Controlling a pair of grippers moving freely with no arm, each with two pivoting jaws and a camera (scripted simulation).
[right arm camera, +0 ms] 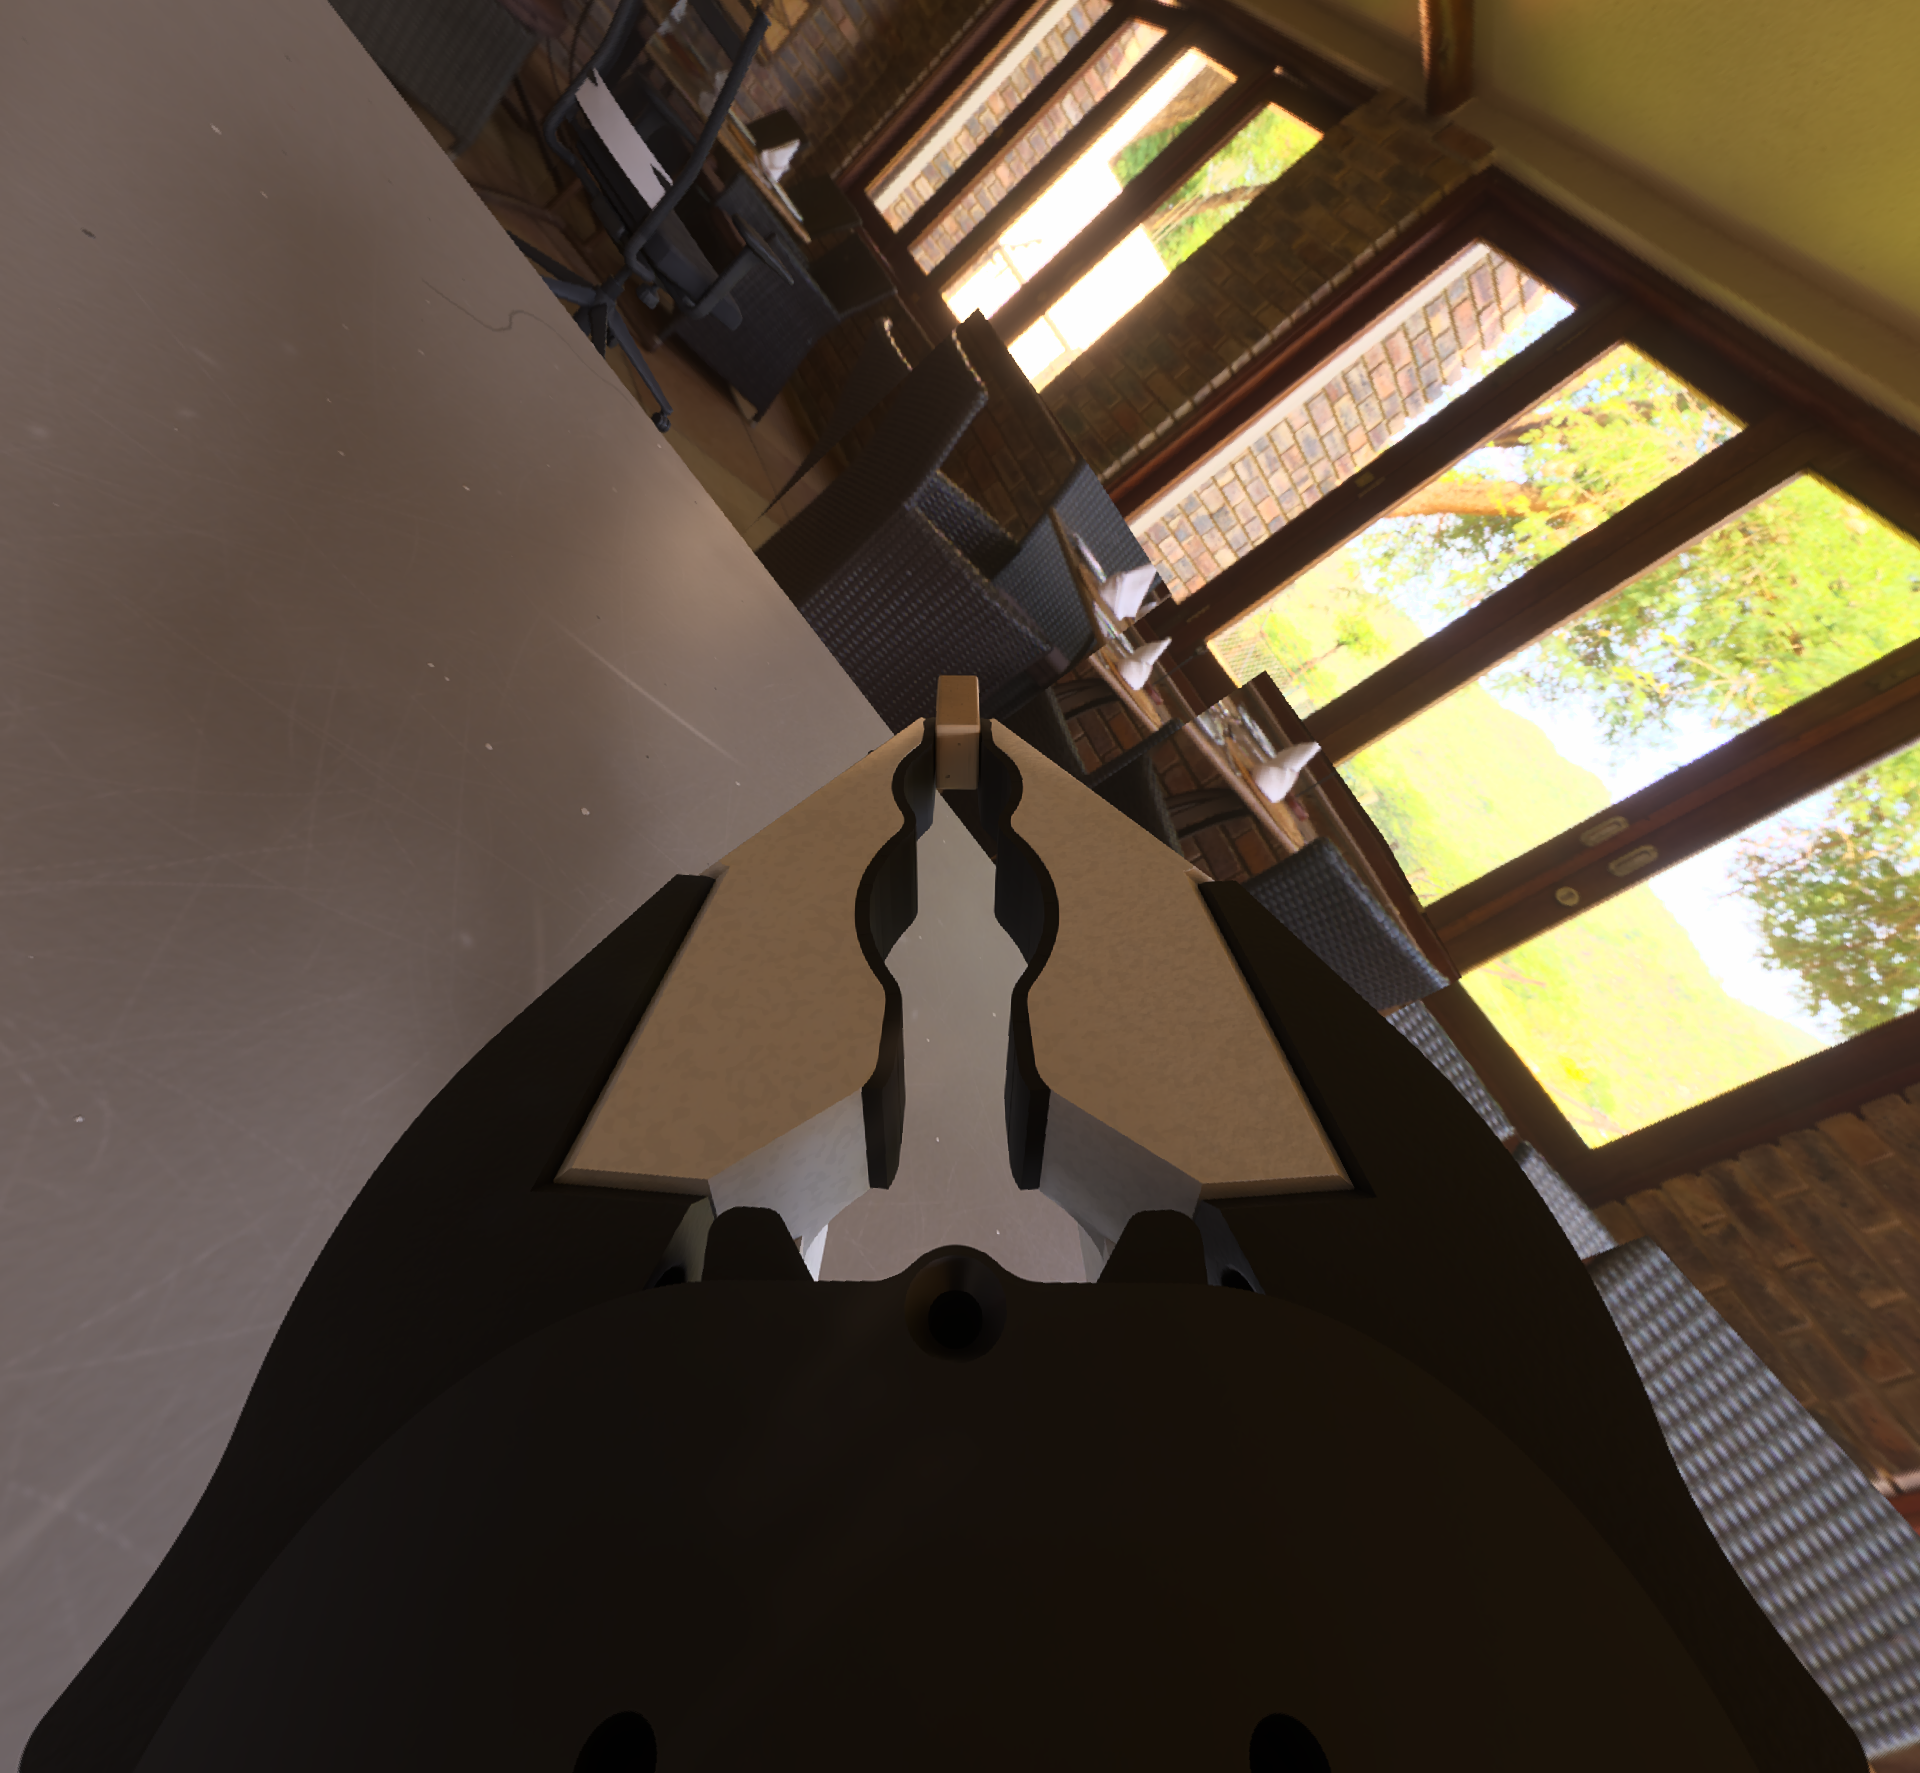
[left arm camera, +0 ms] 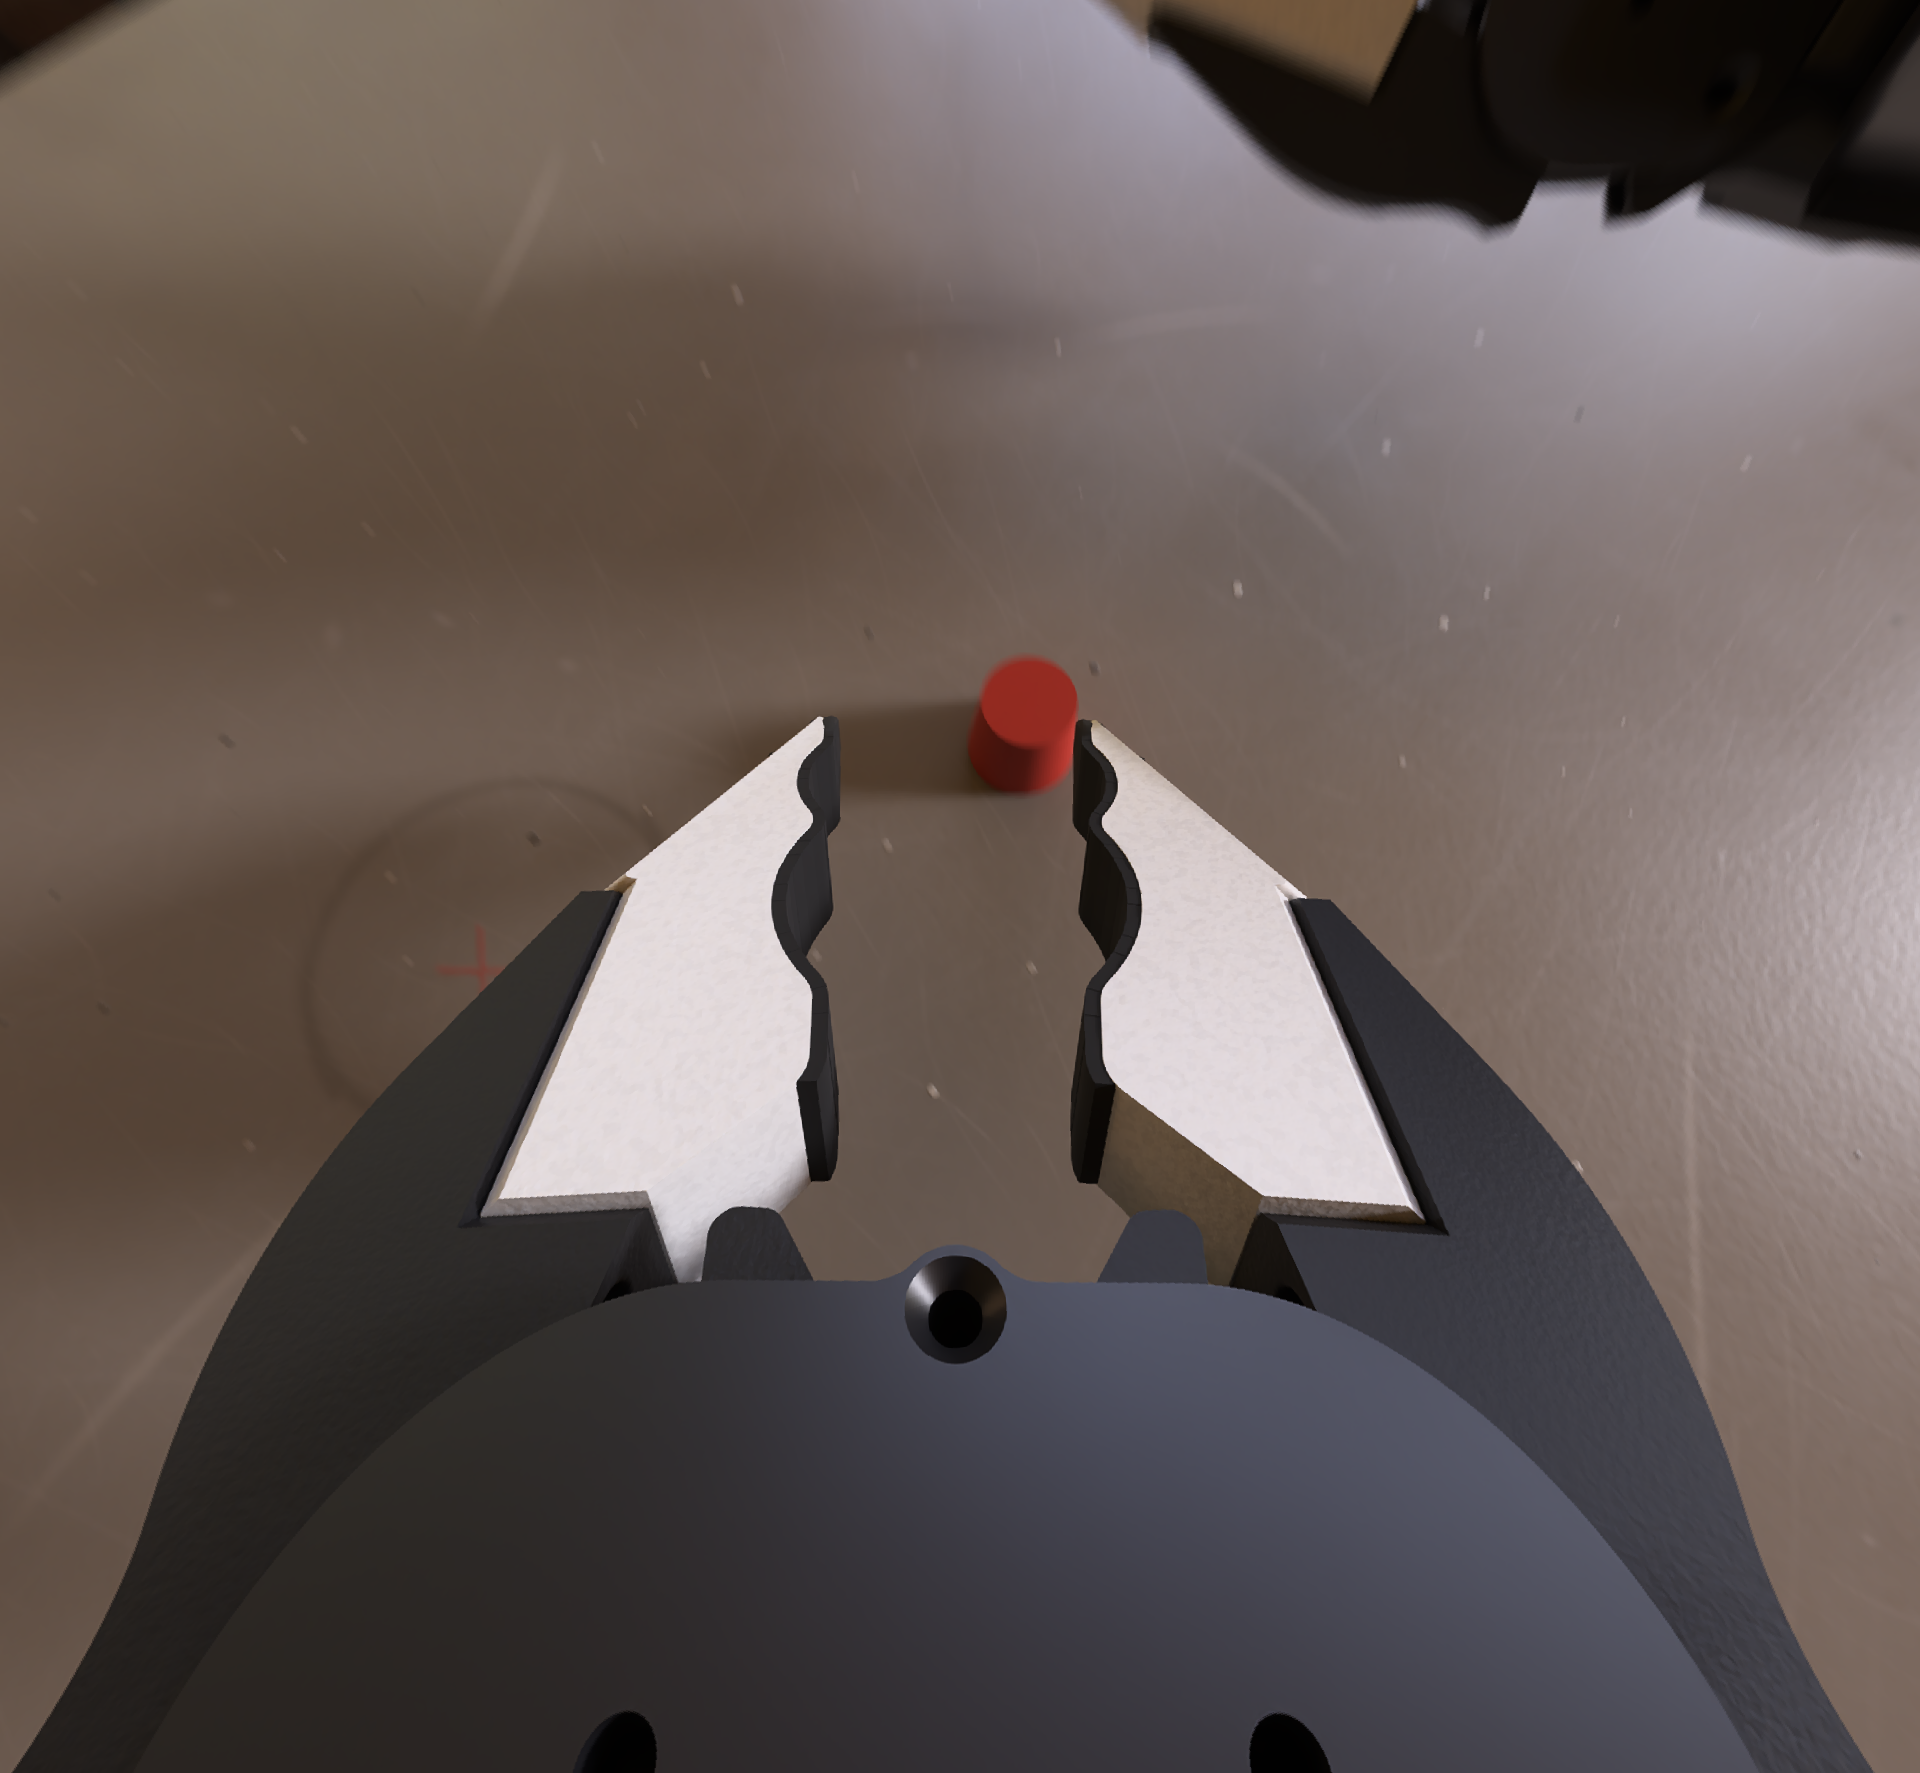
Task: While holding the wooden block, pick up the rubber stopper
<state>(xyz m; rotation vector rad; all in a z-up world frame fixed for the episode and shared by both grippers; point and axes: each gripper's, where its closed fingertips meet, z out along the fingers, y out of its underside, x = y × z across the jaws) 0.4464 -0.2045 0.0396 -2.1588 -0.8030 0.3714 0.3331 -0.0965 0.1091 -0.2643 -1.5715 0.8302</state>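
Note:
A red rubber stopper (left arm camera: 1023, 729) stands upright on the grey table (left arm camera: 416, 424). My left gripper (left arm camera: 956, 736) is open above the table, and the stopper sits just beyond its tips, close to the right fingertip (left arm camera: 1091, 767). My right gripper (right arm camera: 958, 747) is shut on a small tan wooden block (right arm camera: 957, 734), pinched at the fingertips and held off the table. The right gripper also shows blurred at the top right of the left wrist view (left arm camera: 1507, 40).
The table edge (right arm camera: 623, 393) runs diagonally through the right wrist view, with wicker chairs (right arm camera: 914, 601) and windows (right arm camera: 1558, 684) beyond it. A faint ring mark with a small red cross (left arm camera: 478, 970) lies on the table left of my left gripper.

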